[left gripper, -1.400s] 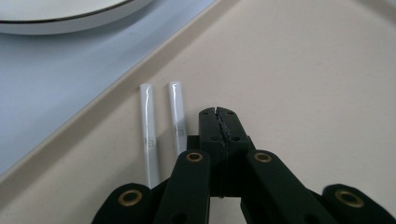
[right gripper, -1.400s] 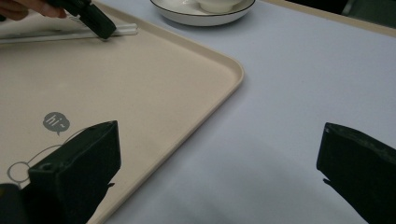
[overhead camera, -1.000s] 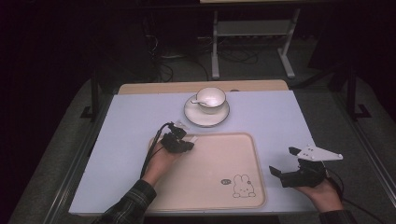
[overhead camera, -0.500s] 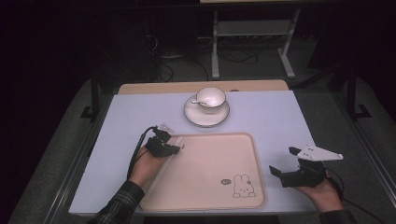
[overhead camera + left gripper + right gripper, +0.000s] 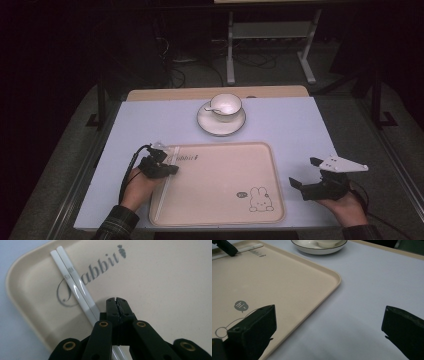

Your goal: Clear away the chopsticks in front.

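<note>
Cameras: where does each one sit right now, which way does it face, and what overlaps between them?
High view: above the person's side, facing forward and down on the table; both forearms, hands and grippers show.
Left gripper view: rides the left gripper, facing down at chopsticks on the tray; jaws shut.
Right gripper view: rides the right gripper, low over the table, facing the saucer; jaws open.
Shared: all three show the tray and chopsticks.

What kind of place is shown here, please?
Probably a lab recording station, not a dining room: a table with a tray, cup and saucer, handheld gripper, dark floor cables.
</note>
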Available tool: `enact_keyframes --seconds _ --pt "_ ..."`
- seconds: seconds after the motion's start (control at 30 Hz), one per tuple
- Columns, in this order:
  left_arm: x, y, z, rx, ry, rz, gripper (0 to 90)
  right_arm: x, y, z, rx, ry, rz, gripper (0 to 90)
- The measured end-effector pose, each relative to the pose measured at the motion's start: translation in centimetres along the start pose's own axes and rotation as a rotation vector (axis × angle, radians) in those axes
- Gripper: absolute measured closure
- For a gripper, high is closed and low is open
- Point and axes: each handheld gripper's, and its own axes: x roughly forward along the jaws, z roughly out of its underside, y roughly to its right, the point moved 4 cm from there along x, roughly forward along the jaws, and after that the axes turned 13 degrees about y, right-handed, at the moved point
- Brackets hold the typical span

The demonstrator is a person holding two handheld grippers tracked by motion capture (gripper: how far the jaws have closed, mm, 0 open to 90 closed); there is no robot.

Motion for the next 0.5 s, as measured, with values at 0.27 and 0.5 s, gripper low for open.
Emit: enact_keyframes --seconds 0.27,0.5 --pt "-1.6 -0.4 1.1 -0.005 0.011 -0.016 88.8 0.2 -0.2 -0.1 -0.006 -0.003 0.0 0.0" --pt "-1.6 -0.2 1.1 0.011 0.009 -0.013 86.3 0.2 -0.4 -0.2 -0.012 -0.007 0.0 0.0"
